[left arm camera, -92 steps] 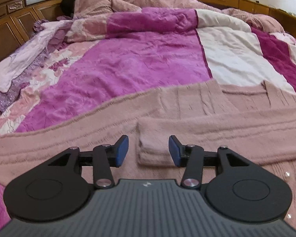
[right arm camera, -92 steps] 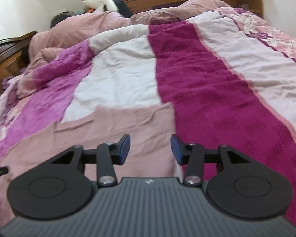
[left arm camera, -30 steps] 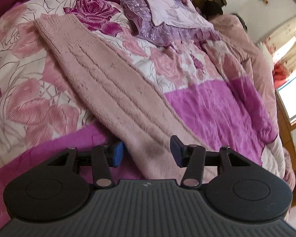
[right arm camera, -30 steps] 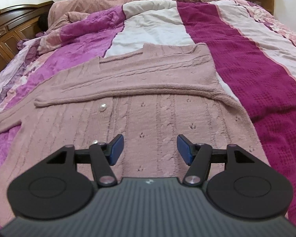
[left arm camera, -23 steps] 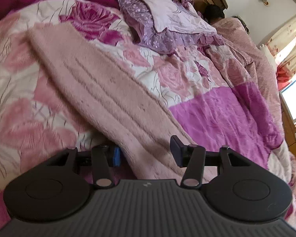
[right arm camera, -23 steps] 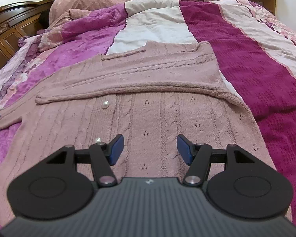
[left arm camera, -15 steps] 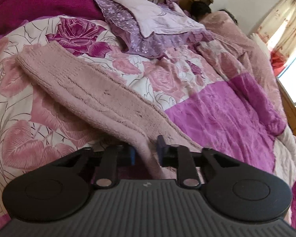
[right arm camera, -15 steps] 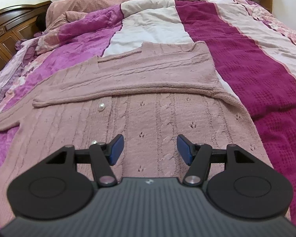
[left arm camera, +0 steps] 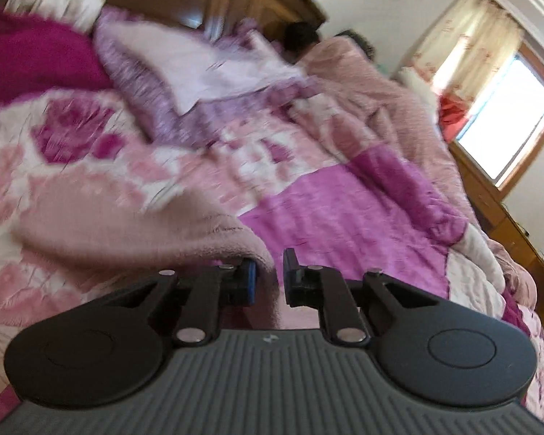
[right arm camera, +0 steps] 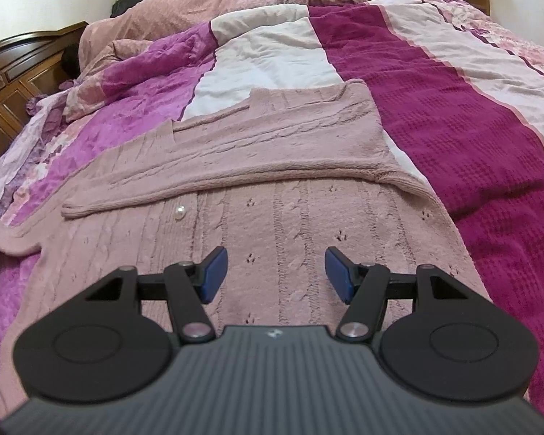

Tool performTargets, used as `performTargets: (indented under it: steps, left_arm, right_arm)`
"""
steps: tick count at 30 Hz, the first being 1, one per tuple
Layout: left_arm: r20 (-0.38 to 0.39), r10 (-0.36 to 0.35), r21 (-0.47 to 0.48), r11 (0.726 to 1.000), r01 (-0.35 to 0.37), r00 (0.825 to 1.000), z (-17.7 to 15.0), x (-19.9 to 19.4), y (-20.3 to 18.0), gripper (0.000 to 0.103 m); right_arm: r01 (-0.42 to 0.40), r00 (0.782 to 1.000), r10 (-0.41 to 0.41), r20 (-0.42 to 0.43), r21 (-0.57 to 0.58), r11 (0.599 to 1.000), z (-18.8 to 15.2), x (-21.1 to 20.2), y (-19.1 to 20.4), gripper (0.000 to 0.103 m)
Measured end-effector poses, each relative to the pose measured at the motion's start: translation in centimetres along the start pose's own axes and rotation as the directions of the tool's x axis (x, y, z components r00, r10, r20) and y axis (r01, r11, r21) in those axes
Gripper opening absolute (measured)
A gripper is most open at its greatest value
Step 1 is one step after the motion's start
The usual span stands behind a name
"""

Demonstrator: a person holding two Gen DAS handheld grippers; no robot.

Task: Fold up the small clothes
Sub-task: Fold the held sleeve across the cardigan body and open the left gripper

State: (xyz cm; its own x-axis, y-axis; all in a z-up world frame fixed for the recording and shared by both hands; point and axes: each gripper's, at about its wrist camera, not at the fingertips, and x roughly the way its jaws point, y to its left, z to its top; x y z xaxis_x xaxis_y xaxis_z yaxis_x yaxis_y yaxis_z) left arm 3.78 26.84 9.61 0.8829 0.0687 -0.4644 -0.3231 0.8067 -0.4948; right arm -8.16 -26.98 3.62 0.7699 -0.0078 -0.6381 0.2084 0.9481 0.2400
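A dusty-pink knit cardigan [right arm camera: 272, 224] lies flat on the bed, one sleeve [right arm camera: 214, 181] folded across its chest, a pearl button [right arm camera: 179, 213] below it. My right gripper [right arm camera: 276, 272] is open and empty, hovering over the cardigan's lower part. My left gripper [left arm camera: 268, 277] is shut on the other sleeve [left arm camera: 134, 228], which is lifted off the floral quilt and trails away to the left. The left wrist view is blurred by motion.
The bed is covered by a patchwork quilt [right arm camera: 435, 108] in magenta, white and floral panels. A lilac pillow [left arm camera: 199, 69] and a wooden headboard [left arm camera: 235, 3] lie ahead of the left gripper. A person [left arm camera: 344, 58] lies under a pink blanket. A window [left arm camera: 504, 116] is at right.
My left gripper closed on the sleeve and has lifted it, swinging the view up toward the headboard. The right gripper has stayed nearly still and open.
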Motion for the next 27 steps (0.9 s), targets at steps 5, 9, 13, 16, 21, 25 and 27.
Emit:
performTargets:
  steps: [5, 9, 13, 16, 21, 25, 27]
  left_arm:
    - [0.042, -0.061, 0.088, 0.994, 0.058, 0.997, -0.1, -1.7, -4.1, 0.016]
    - [0.052, -0.132, 0.125, 0.984, 0.125, 0.990, -0.3, -2.9, -7.7, 0.016]
    - [0.051, -0.206, 0.169, 0.966, 0.195, 0.977, -0.7, -3.5, -12.0, 0.016]
    - [0.050, -0.249, 0.220, 0.947, 0.232, 0.967, -1.5, -4.0, -15.4, 0.016]
    - [0.011, -0.312, 0.294, 0.909, 0.295, 0.950, -4.1, -4.3, -20.7, 0.016]
    - [-0.034, -0.333, 0.332, 0.886, 0.325, 0.942, -6.8, -3.8, -24.1, 0.016]
    - [-0.069, -0.346, 0.338, 0.874, 0.349, 0.936, -8.3, -3.3, -25.8, 0.016]
  right_arm:
    - [-0.013, 1.000, 0.013, 0.024, 0.023, 1.000, 0.0, -0.6, -0.4, 0.062]
    - [-0.020, 0.999, 0.018, 0.034, 0.046, 0.999, 0.1, -0.7, -0.9, 0.062]
    - [-0.027, 0.999, 0.024, 0.041, 0.063, 0.998, 0.0, -0.9, -1.3, 0.062]
    - [-0.030, 0.998, 0.026, 0.052, 0.078, 0.996, 0.1, -1.1, -1.8, 0.062]
    - [-0.031, 0.998, 0.024, 0.061, 0.114, 0.993, 0.3, -1.0, -2.8, 0.062]
    - [-0.036, 0.997, 0.028, 0.065, 0.129, 0.991, 0.5, -0.9, -3.4, 0.062]
    - [-0.040, 0.997, 0.031, 0.068, 0.132, 0.990, 0.6, -0.8, -3.5, 0.062]
